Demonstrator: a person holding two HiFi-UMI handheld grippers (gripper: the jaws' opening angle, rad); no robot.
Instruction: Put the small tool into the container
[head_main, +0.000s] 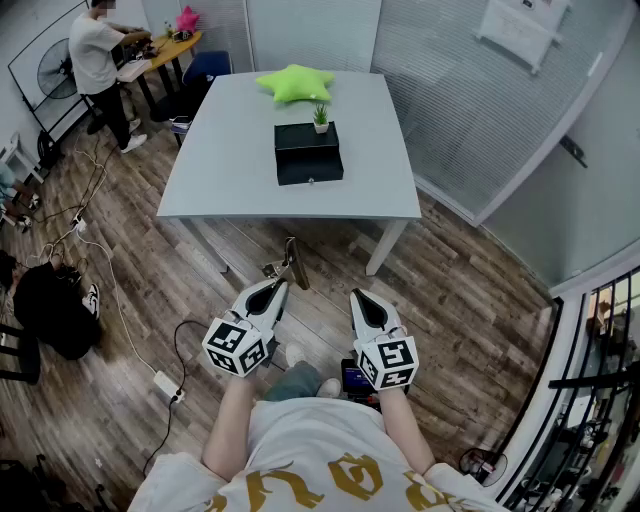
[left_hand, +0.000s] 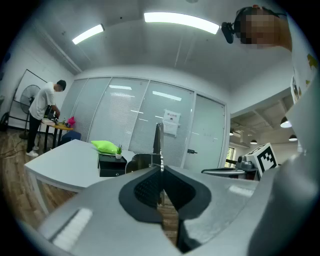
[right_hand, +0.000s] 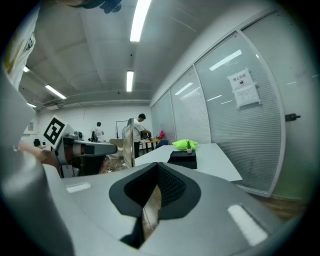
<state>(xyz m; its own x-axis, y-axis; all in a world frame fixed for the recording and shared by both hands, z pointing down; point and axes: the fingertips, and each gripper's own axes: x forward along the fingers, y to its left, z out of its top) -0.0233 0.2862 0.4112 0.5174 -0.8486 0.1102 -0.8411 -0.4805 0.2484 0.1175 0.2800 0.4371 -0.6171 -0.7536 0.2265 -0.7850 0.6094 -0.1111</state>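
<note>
Though faint overhead, small tool (left_hand: 158, 141) plain.

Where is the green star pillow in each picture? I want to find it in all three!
Head view: the green star pillow lies at the top middle, on the far end of the grey table.
Left gripper view: the pillow shows small, left of middle.
Right gripper view: the pillow shows small, just right of middle.
Shared landmark: the black box with a little potted plant on top, close to the pillow everywhere.
</note>
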